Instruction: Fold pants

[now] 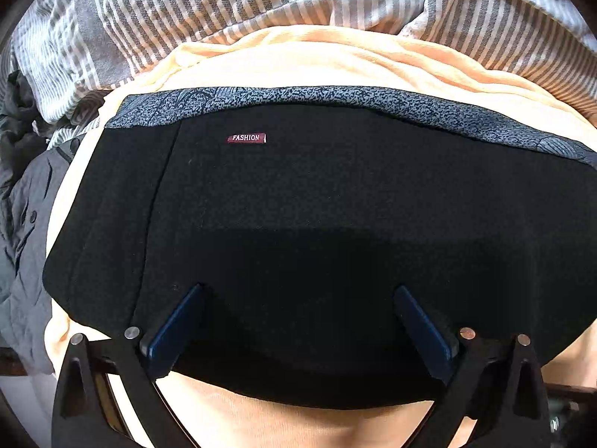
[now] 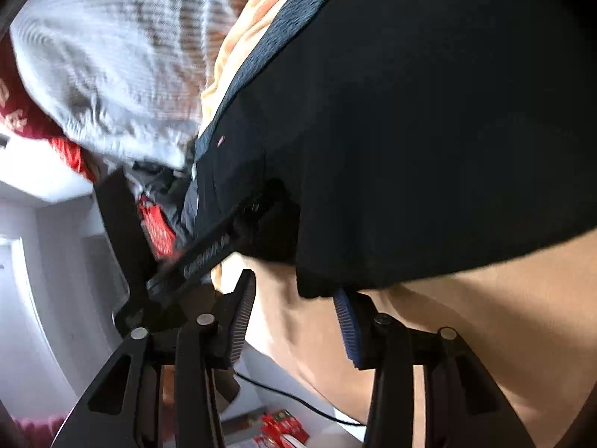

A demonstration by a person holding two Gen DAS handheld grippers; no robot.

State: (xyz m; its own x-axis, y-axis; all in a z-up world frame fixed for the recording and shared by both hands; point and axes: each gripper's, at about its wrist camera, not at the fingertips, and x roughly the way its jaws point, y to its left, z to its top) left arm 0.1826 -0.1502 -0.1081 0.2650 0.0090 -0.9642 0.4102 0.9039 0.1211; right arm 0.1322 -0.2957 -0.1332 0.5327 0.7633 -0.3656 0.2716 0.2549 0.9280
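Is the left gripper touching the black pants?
Touching. The left wrist view shows the left gripper, jaws open, with both blue fingers lying on the black pants, no gap visible.

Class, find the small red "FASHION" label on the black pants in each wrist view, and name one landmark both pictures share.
Left wrist: the FASHION label sits upper left of centre on the black pants, just below the speckled waistband.
Right wrist: only a blurred reddish fleck at centre left, probably the label.
Shared landmark: the speckled waistband against the orange sheet.
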